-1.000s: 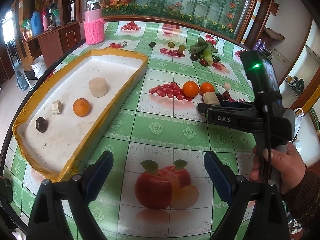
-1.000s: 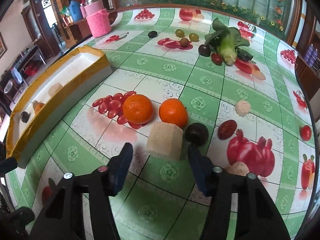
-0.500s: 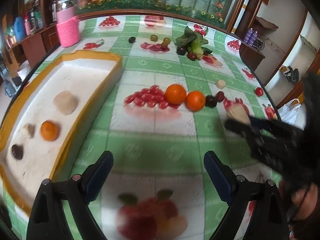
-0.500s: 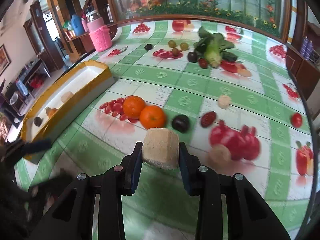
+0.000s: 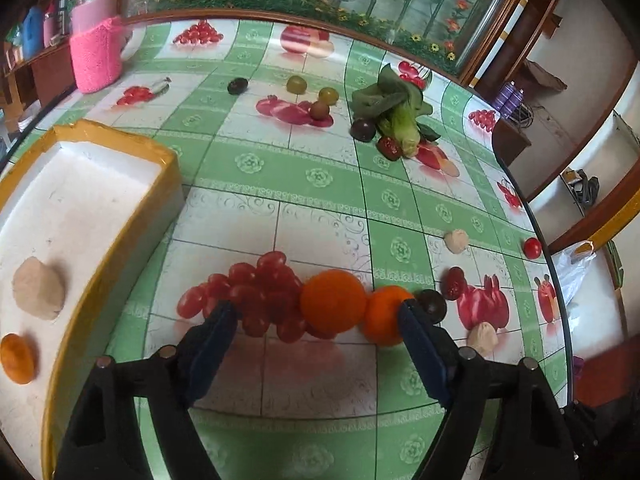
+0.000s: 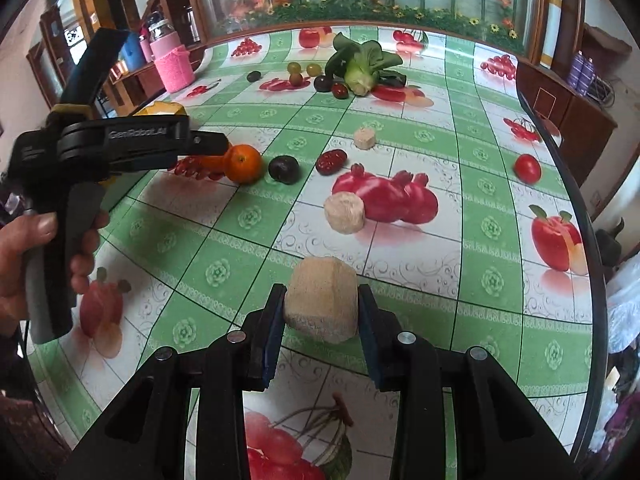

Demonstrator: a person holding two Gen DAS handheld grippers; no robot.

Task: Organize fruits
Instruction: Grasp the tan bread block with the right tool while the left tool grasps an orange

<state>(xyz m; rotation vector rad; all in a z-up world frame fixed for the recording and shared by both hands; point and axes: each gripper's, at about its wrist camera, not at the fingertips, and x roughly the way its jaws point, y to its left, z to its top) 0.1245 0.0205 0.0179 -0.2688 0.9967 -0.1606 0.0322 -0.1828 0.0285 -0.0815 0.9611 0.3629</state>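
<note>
Your right gripper has its jaws clamped on the beige chunk, held above the worktop. Your left gripper, jaws closing with nothing pressed, frames two oranges lying beside the yellow-rimmed tray.

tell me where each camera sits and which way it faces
Left wrist: on the left tool, angled down at two oranges beside the yellow-rimmed tray; its jaws are closing, nothing gripped.
Right wrist: on the right tool, clamped on a beige block; the left hand shows.
Shared: oranges, dark plum, bok choy.
</note>
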